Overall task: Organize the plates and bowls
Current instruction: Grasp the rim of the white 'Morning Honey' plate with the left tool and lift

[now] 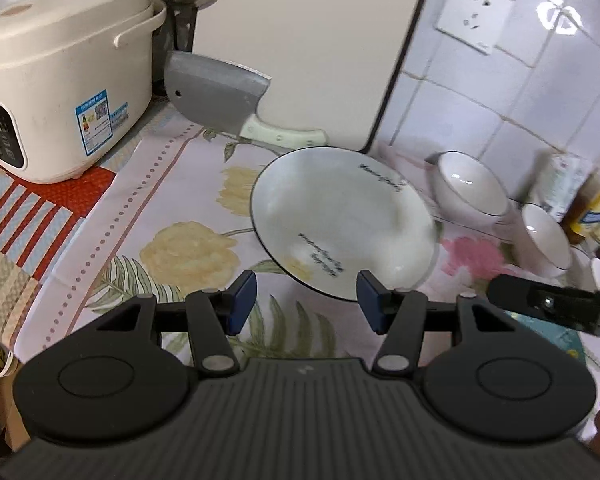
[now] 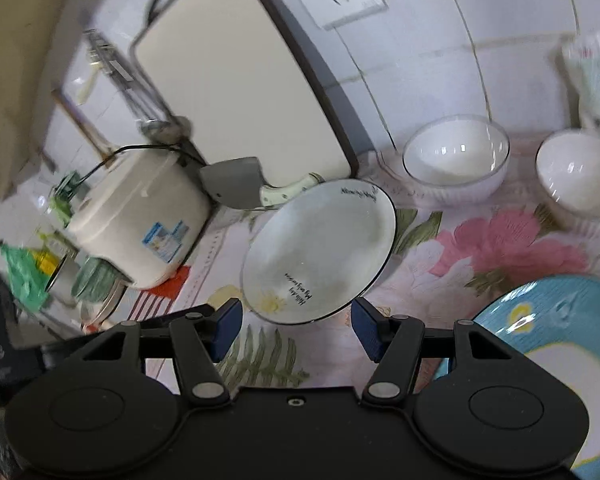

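Observation:
A white plate (image 1: 340,220) with a dark rim and small black lettering lies on the flowered cloth. Its near rim sits just beyond my left gripper (image 1: 307,300), which is open with nothing between its blue pads. In the right wrist view the same plate (image 2: 320,248) lies right ahead of my right gripper (image 2: 296,328), also open and empty. Two white bowls (image 2: 456,156) (image 2: 580,176) stand behind it by the tiled wall, to the right of the plate in the left wrist view (image 1: 472,188) (image 1: 544,240). A blue plate (image 2: 560,340) lies at the near right.
A cream rice cooker (image 1: 60,80) stands at the left. A cleaver (image 1: 220,96) leans against a big white cutting board (image 1: 308,40) just behind the plate. Cartons (image 1: 568,188) crowd the far right by the bowls. A black part of the other tool (image 1: 548,302) juts in from the right.

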### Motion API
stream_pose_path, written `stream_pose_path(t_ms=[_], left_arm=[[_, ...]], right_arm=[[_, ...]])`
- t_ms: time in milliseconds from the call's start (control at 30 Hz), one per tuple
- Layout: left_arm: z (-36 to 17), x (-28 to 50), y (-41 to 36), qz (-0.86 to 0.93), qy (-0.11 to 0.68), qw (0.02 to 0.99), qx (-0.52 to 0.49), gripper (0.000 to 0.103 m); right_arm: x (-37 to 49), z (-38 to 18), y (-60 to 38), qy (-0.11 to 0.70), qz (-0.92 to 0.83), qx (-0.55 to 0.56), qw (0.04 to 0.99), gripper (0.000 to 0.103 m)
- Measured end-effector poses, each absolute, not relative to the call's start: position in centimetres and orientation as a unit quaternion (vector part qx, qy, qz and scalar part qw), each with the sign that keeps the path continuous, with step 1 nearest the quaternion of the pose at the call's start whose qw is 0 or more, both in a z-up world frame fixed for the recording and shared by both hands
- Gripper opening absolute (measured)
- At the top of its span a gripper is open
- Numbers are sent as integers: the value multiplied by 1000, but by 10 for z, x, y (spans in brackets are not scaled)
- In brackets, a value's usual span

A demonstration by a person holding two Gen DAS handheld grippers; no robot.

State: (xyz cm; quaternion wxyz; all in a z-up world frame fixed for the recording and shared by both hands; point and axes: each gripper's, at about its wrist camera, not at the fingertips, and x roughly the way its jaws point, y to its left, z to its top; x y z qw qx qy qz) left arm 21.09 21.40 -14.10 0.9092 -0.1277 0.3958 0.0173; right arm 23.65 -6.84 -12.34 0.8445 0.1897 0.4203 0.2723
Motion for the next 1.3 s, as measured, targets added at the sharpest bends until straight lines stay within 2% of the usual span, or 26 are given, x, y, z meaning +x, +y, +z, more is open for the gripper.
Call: stream_pose_path(t_ms=[200,633,700,833,933,967,1000,1067,1133,1200,1300], left_arm=[[-170,229,228,43,404,904,-134,54],[-199,268,236,74,413,890,-180,54],[-203,272,238,81,410,888,-191,54],[-211,276,239,93,405,888,-196,54],[-216,278,238,97,401,890,-195,51],[-216,279,237,95,401,891,-191,50],[-216,280,236,94,402,892,-184,48],[-215,285,231,84,408,895,-162,32],[-214,289,227,64,413,895,-156,22],[-214,291,227,69,418,891,-162,22],[-216,291,236,69,420,881,-207,20]], right_arm=[[266,-161,-59,450,239,257,821,65],[307,-198,-51,445,205,241,838,65],[312,-202,-50,444,207,247,836,55],[318,-206,-45,441,209,228,843,51],[323,-211,-44,446,202,229,841,44],[325,-212,-43,450,200,232,839,39],[326,-213,-42,452,198,231,838,38],[328,-212,-39,455,195,218,841,37],[331,-210,-34,460,192,198,844,33],[332,-211,-34,464,186,192,845,22],[337,-215,-43,475,176,220,833,15]])
